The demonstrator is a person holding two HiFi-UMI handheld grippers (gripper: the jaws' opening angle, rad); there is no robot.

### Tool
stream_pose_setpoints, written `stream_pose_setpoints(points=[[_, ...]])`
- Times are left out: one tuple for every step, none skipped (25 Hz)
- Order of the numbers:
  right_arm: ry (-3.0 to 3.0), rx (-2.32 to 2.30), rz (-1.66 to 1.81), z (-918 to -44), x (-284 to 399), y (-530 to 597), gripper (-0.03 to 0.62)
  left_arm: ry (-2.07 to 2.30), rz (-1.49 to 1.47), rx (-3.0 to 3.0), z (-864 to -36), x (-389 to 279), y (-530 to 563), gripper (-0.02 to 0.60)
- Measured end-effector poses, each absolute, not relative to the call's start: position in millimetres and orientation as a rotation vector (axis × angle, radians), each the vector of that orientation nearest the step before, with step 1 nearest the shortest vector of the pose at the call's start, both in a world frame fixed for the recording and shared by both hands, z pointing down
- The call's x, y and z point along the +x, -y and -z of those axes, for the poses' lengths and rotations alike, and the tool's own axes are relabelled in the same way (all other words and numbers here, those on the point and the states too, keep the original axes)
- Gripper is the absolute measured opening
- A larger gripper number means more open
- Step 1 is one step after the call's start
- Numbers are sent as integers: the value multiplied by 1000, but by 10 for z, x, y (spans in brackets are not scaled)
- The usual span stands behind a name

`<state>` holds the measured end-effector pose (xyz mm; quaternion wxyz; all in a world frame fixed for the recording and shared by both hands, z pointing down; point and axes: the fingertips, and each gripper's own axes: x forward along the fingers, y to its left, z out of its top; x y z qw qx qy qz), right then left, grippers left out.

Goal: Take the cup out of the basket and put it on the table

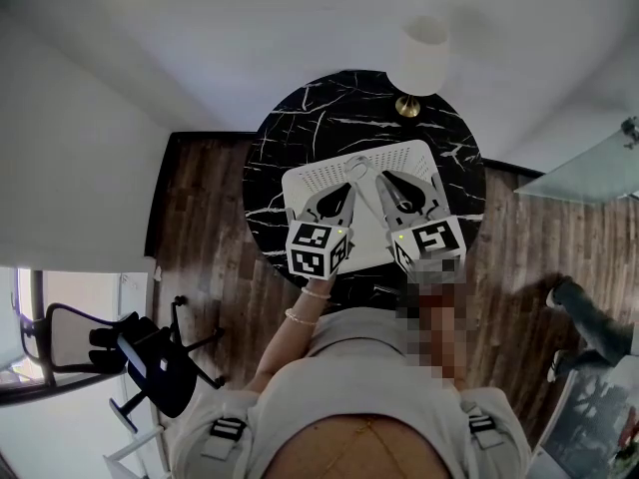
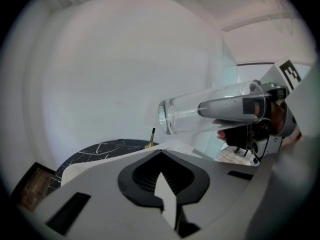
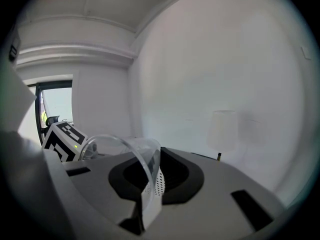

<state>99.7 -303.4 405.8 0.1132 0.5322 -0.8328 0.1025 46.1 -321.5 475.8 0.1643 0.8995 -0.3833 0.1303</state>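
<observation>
A clear glass cup [image 2: 200,115] hangs on its side in the air, its wall pinched by my right gripper [image 3: 150,194], which is shut on it. The cup's rim [image 3: 125,149] curves up over the right jaws. In the head view the cup [image 1: 359,170] is above the white basket [image 1: 424,158], which rests on the round black marble table [image 1: 300,118]. My left gripper [image 1: 342,196] hovers just left of the cup, over the basket. Its jaws [image 2: 167,194] meet with nothing between them. The basket's inside is mostly hidden by both grippers.
A lamp with a white shade [image 1: 422,58] and brass base stands at the table's far edge. A black office chair [image 1: 150,357] is on the wood floor at the left. A glass surface [image 1: 589,173] and another person's leg [image 1: 589,317] are at the right.
</observation>
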Motion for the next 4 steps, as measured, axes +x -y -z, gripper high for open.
stream_pose_setpoints(points=[[2442, 1559, -299, -4059, 996, 3037, 32, 1092, -371, 2565, -4756, 464, 3217, 5], [2442, 1557, -299, -4060, 995, 3039, 32, 1092, -371, 2565, -4754, 467, 3219, 5], [2441, 1556, -299, -4062, 996, 3041, 32, 1091, -371, 2566, -4753, 471, 3220, 5], [2441, 1555, -299, -4063, 997, 3043, 32, 1090, -370, 2567, -4751, 476, 3221, 6]])
